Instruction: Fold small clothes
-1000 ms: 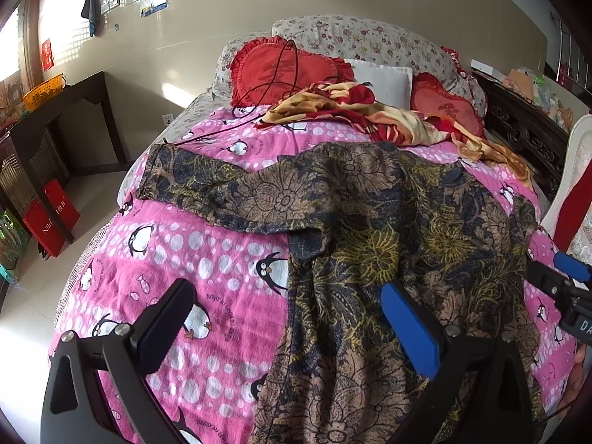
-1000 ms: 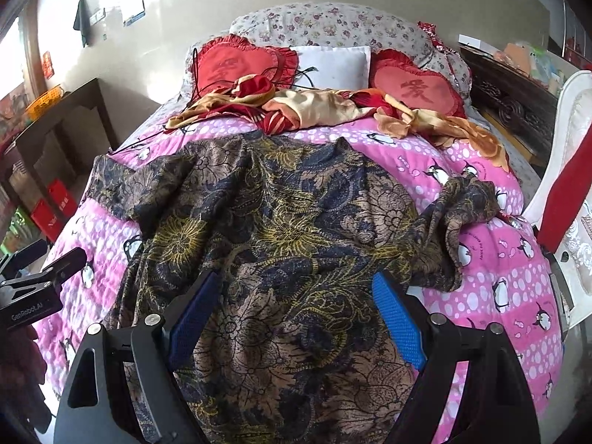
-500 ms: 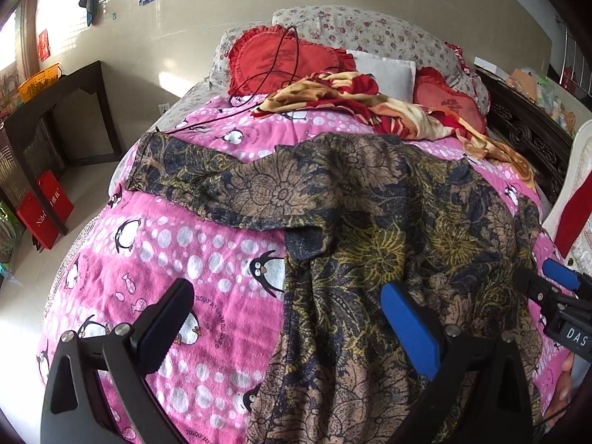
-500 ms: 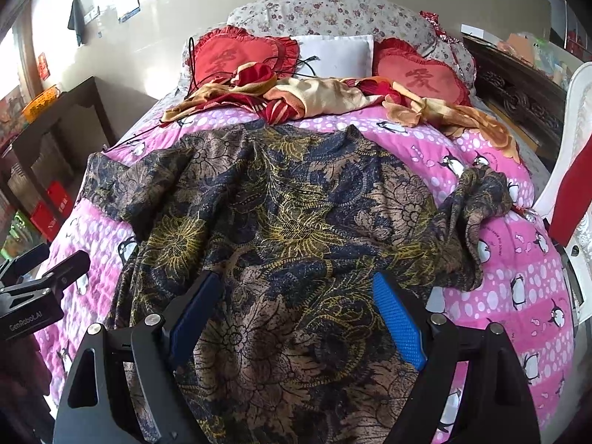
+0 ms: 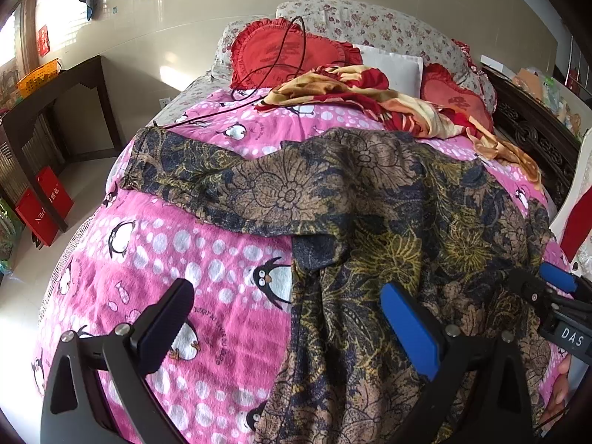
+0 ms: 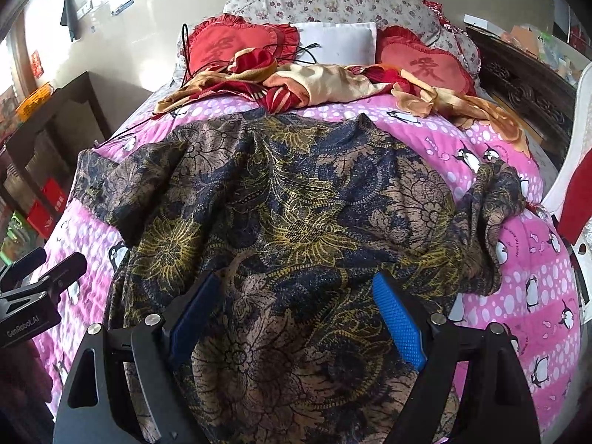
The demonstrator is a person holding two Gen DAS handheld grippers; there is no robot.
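a wide bed (image 5: 207, 259) under a pink fleece blanket printed with penguins and white dots, and across most of it a dark navy floral shirt with tan and gold blooms (image 6: 296, 214), spread flat, collar toward the pillows. one sleeve stretched out toward the bed's left edge (image 5: 185, 174); the other bunched in a heap at the right edge (image 6: 488, 218), not laid out. hem draped off the near end, below both cameras.

behind the shirt, a crumpled red and gold satin cloth (image 6: 314, 85), two red frilled heart cushions (image 6: 229, 44) and a black cable looped over one of them.

compared with a second ago: shirt larger in both views and reaching further up each frame, cameras nearer and higher over the bed; fabric itself unmoved, same creases, same bunched sleeve. so only an approach, no fold begun.

left tongs (image 5: 292, 329) wide apart, empty, straddling the shirt's left side seam where cloth meets blanket. right tongs (image 6: 299, 318) equally apart, empty, over the lower body of the shirt. each visible at the edge of the other's view.

likely next: straightening the bunched right sleeve before any fold, otherwise a lumpy, lopsided result.
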